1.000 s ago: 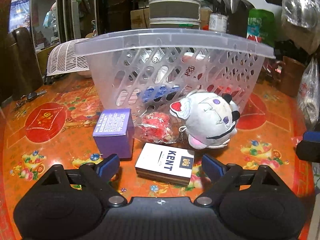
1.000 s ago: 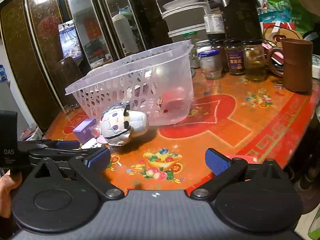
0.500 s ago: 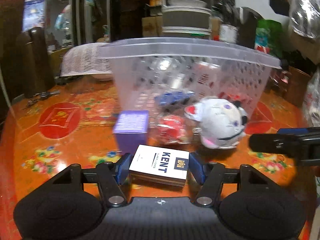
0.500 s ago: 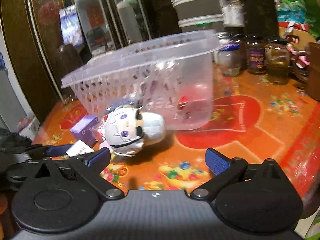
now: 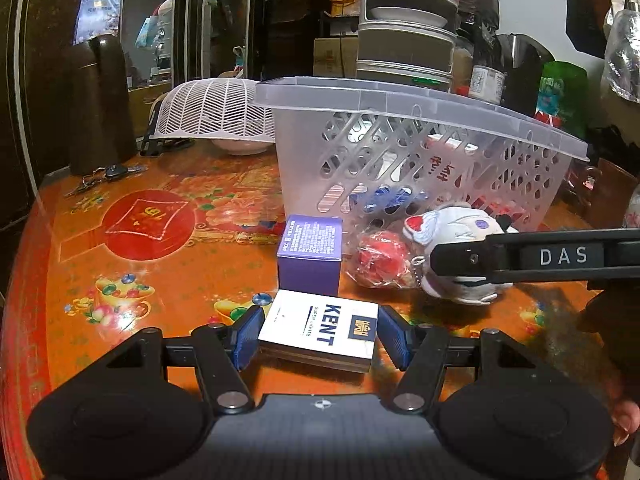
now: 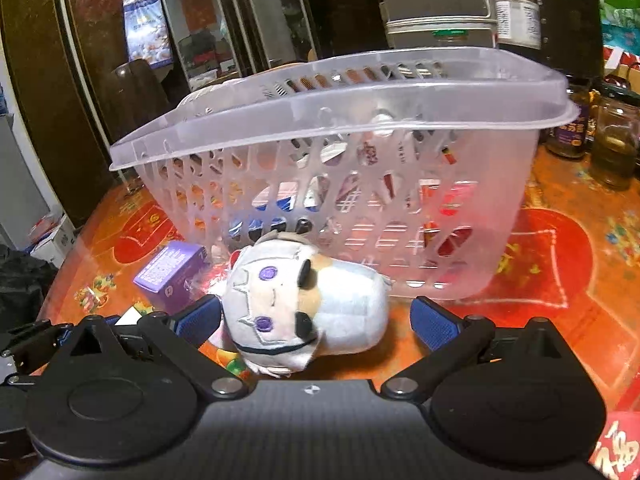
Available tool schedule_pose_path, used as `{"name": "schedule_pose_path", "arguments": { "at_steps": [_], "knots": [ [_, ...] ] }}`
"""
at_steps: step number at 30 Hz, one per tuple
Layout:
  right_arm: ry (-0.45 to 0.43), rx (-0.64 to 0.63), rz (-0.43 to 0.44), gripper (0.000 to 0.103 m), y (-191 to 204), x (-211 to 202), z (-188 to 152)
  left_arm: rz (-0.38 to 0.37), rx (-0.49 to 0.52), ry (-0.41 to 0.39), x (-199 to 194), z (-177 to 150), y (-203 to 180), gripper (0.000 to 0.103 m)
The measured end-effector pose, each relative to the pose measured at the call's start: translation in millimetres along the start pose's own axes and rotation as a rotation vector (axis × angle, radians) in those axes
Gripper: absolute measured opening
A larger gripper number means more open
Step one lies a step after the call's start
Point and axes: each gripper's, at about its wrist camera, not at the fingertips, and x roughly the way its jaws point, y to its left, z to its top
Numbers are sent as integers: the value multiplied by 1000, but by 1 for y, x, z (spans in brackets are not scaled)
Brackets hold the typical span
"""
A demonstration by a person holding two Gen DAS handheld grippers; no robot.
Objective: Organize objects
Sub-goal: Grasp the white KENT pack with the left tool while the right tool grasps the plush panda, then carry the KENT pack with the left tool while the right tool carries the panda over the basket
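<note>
Left wrist cam: my left gripper [image 5: 318, 334] sits low over the table [image 5: 168, 264], pads tight on both sides of the KENT pack [image 5: 320, 330], gripped flat for lifting, I judge. Basket [image 5: 420, 152] just behind; purple box [image 5: 311, 254] and red packet [image 5: 380, 258] wait at its foot. Right wrist cam: right gripper [image 6: 316, 320] level w/ table, jaws wide, straddling the plush [image 6: 304, 312], left pad touching, right pad apart, nothing held.

The orange patterned table [image 5: 160, 248] carries a clear basket [image 5: 420, 152], purple box [image 5: 310, 254], KENT pack [image 5: 320, 330], red packet [image 5: 380, 258], plush toy [image 6: 300, 312], and keys [image 5: 104, 176] near its left edge.
</note>
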Motion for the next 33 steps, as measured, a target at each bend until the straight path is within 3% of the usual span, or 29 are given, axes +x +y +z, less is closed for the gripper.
{"name": "schedule_pose_path", "arguments": {
  "at_steps": [3, 11, 26, 33],
  "knots": [
    [-13, -5, 18, 87, 2, -5, -1, -1, -1, 1, 0, 0, 0, 65],
    [-26, -84, -3, 83, 9, -13, -5, -7, -6, 4, 0, 0, 1, 65],
    [-124, -98, -33, 81, -8, -75, -33, -21, 17, -48, -10, 0, -5, 65],
    [-207, -90, -12, 81, -16, -127, -30, -64, 15, -96, -51, 3, -14, 65]
  ]
}}
